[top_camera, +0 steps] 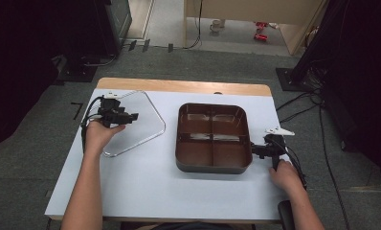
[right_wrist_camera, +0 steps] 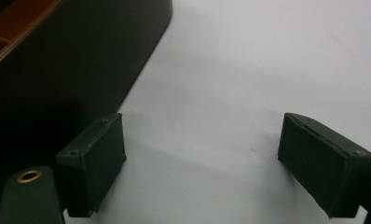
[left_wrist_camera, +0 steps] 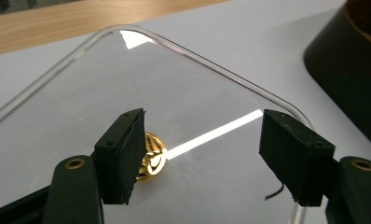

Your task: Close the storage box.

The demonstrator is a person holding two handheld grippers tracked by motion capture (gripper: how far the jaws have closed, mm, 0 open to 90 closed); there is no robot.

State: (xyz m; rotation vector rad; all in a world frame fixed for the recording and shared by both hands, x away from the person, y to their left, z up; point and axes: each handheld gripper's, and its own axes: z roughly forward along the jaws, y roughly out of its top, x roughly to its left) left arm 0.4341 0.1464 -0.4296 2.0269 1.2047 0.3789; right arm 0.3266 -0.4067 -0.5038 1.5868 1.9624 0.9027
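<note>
A small gold openwork bead [left_wrist_camera: 152, 156] lies on a clear, rounded plastic plate [left_wrist_camera: 211, 60] at the table's left [top_camera: 156, 117]. My left gripper [left_wrist_camera: 202, 126] hovers over the plate with its jaws apart. The bead sits just inside the left finger [left_wrist_camera: 123, 154], partly hidden by it, and the other pad stands well clear. In the high view a hand holds the left gripper [top_camera: 133, 116] at the plate's left side. My right gripper [right_wrist_camera: 202, 140] is open with nothing between its jaws. It rests low beside the right wall of a brown four-compartment tray [top_camera: 212, 167].
The brown tray [right_wrist_camera: 58, 60] stands mid-table, and its dark corner [left_wrist_camera: 342, 60] lies beyond the plate. The white tabletop [top_camera: 145, 187] has a wooden strip [top_camera: 179, 86] along the far edge. Cables [top_camera: 294, 163] trail from the right gripper. Dark stands flank the table on the floor.
</note>
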